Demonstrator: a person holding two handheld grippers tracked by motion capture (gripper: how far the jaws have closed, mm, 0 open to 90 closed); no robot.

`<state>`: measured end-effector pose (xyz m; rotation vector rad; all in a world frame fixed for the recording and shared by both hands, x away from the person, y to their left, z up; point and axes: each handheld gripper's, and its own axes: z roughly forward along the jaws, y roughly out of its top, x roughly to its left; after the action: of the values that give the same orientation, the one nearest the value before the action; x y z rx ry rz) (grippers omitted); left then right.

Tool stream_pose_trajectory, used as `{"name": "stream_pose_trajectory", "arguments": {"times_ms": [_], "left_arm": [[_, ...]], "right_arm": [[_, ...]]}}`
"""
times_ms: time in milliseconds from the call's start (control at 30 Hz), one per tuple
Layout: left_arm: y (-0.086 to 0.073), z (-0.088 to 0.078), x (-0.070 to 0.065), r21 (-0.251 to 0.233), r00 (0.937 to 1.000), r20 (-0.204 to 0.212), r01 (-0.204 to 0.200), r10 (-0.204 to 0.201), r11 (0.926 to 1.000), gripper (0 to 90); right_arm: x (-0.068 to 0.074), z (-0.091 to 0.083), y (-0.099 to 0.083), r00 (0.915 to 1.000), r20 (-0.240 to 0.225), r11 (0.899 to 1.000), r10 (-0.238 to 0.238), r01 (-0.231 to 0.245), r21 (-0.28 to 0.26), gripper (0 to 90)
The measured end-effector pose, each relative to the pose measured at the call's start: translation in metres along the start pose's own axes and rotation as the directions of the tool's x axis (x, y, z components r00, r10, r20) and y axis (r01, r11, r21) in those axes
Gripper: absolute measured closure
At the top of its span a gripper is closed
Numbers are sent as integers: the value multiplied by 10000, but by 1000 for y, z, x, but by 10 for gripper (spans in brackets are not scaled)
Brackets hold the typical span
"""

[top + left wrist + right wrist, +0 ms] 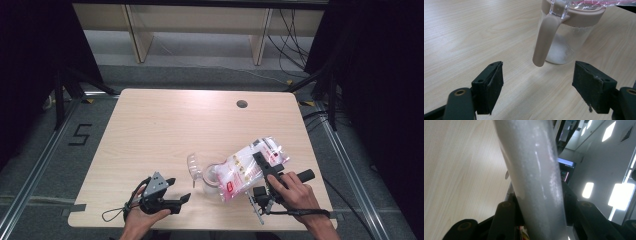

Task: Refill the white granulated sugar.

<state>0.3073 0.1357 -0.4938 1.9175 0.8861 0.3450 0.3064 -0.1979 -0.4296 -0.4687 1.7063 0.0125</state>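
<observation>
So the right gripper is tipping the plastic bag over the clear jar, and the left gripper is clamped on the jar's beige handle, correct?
Not quite. The left gripper is open: in the left gripper view its jaws stand wide apart, short of the beige handle and not touching it. The right gripper does hold the plastic bag tipped over the clear jar.

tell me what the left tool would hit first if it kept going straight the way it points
Probably the beige handle of the clear jar; the left tool stands open and points at it, with bare table between.
</observation>
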Motion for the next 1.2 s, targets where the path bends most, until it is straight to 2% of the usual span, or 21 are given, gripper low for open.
{"name": "stream_pose_trajectory", "arguments": {"times_ms": [133, 267, 333, 400, 467, 567, 600, 700, 800, 900, 933, 1000, 1033, 1167, 1200], "left_arm": [[0, 0, 0, -24, 10000, 34, -9, 9, 10000, 240], [0, 0, 0, 47, 10000, -15, -47, 47, 10000, 240], [0, 1, -1, 62, 9999, -41, 112, -112, 9999, 241], [0, 1, -1, 92, 10000, -6, 50, -50, 9999, 241], [1, 0, 0, 72, 10000, 4, -79, 79, 9999, 240], [0, 1, 0, 54, 10000, 45, -54, 54, 10000, 240], [0, 1, -1, 37, 9999, 27, 109, -109, 9999, 240], [0, 1, -1, 62, 10000, 40, -54, 54, 10000, 240], [0, 1, -1, 34, 9999, 42, 117, -117, 9999, 241], [0, 0, 0, 46, 10000, 49, -68, 68, 10000, 241], [0, 1, -1, 36, 9999, 30, 102, -102, 9999, 241], [0, 1, -1, 45, 9999, 29, 96, -96, 9999, 241], [0, 0, 0, 69, 10000, 29, -63, 62, 10000, 241], [0, 1, -1, 59, 10000, 39, -2, 2, 10000, 241], [0, 1, -1, 40, 9999, 27, 99, -99, 9999, 241]], "right_arm": [[-2, 0, 0, 9995, 151, 9996, -270, 272, -91, 663], [-3, 0, 0, 9995, 160, 9996, -273, 275, -97, 666], [-2, -1, 0, 9995, 74, 9996, -294, 294, 10, 667], [-2, 0, 0, 9997, 78, 9997, -241, 241, -31, 668], [-3, 0, 0, 9992, 73, 9993, -385, 385, 0, 669], [-3, 0, 0, 9993, 76, 9994, -360, 360, 9, 671], [-3, 0, 0, 9994, 73, 9994, -350, 350, 15, 672], [-3, 0, 0, 9994, 67, 9994, -336, 336, 0, 674], [-3, 0, 0, 9997, 68, 9998, -216, 216, -40, 676], [-3, 0, 0, 9997, 64, 9997, -223, 223, -24, 678], [-3, 0, 0, 9997, 56, 9997, -230, 231, -25, 679], [-3, 0, 0, 9997, 77, 9998, -211, 211, -23, 681], [-2, 0, 1, 9998, 75, 9998, -203, 203, -37, 683], [-3, 0, 0, 9997, 77, 9998, -220, 220, -25, 686], [-1, 0, 0, 10000, 29, 10000, -79, 79, -6, 686]]}}
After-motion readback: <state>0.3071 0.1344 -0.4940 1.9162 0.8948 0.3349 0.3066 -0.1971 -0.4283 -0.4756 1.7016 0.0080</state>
